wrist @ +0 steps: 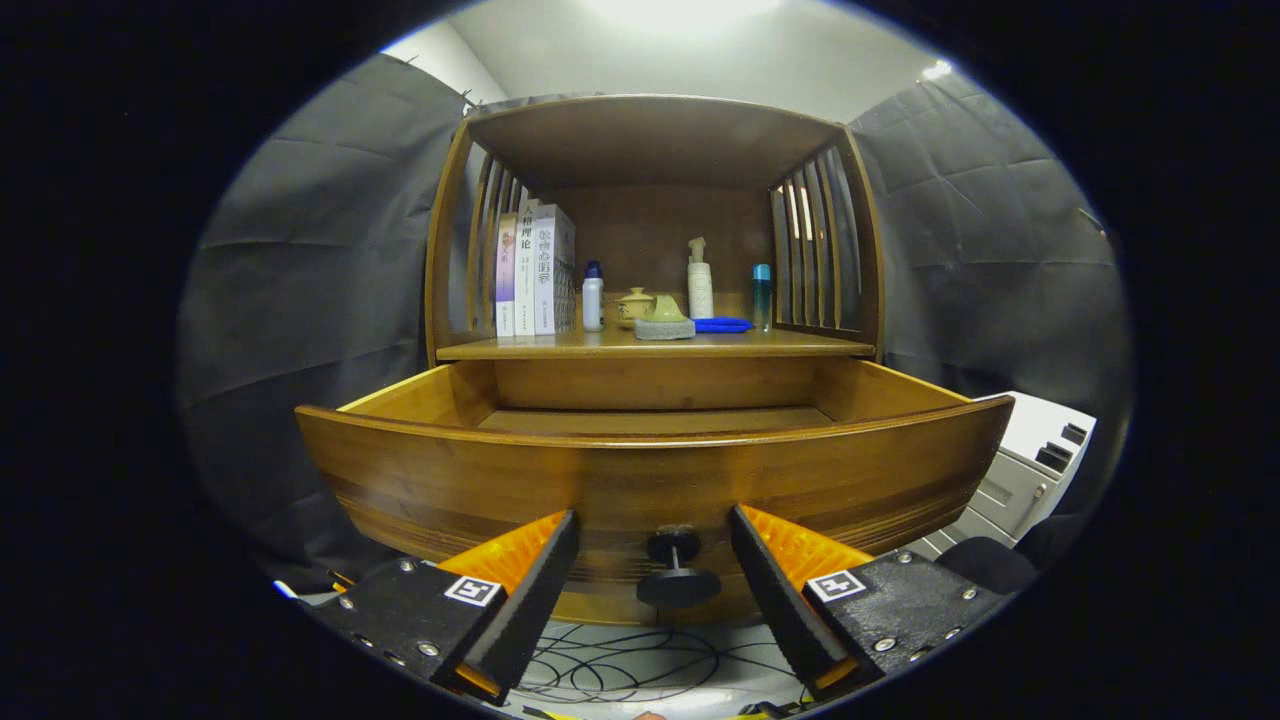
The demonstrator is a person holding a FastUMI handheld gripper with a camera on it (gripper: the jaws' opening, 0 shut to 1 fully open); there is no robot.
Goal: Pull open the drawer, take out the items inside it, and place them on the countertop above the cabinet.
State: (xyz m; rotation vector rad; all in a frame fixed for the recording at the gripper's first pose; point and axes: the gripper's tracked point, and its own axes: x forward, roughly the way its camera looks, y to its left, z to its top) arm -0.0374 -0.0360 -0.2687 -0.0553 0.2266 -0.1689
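Wooden countertop carries books, bottles, a teapot and blue cloth.

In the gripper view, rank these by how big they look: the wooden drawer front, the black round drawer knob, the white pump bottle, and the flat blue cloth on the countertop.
1. Wooden drawer front
2. Black round drawer knob, between the open gripper fingers
3. White pump bottle and flat blue cloth: look alike; both sit farther off, so true size is unsure.

Glossy varnished wood on drawer front and countertop. Matt black knob, smooth. Gripper spread wide either side of knob: ribbed orange plastic, matt black pads. Smooth plastic bottles; paper books.
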